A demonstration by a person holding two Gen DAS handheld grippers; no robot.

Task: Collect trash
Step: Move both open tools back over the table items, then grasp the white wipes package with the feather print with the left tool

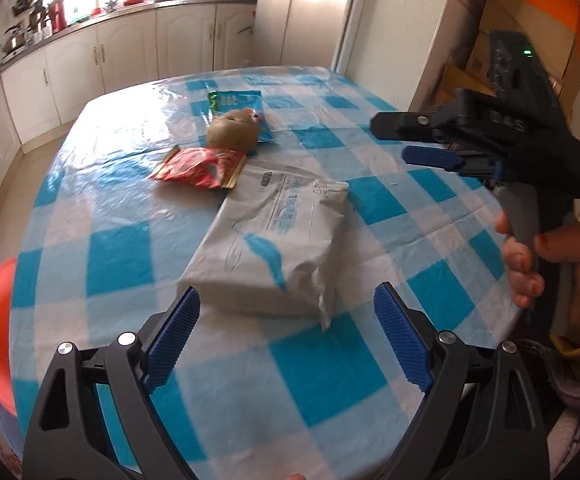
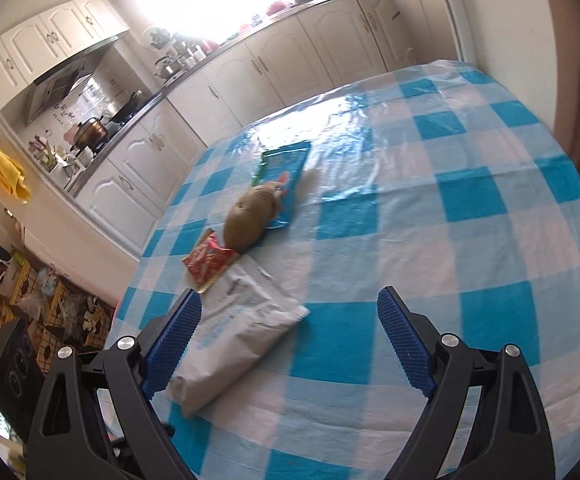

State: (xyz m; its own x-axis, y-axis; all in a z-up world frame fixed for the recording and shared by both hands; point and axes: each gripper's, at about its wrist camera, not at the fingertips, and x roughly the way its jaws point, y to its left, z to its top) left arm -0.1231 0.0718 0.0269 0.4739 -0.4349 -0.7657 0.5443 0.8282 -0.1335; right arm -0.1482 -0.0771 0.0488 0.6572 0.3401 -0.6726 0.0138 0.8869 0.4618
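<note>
Trash on desk (image 1: 330,380): grey mailer bag (image 1: 274,248), red wrapper (image 1: 200,168), blue packet (image 1: 238,102). Left tool (image 1: 286,334) and right tool (image 2: 290,336) both spread apart, empty. Mailer looked light, soft, crinkly; pinch loose edge.

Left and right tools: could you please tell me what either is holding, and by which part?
Nothing is held: the left tool and right tool are both open and empty above the table.
</note>
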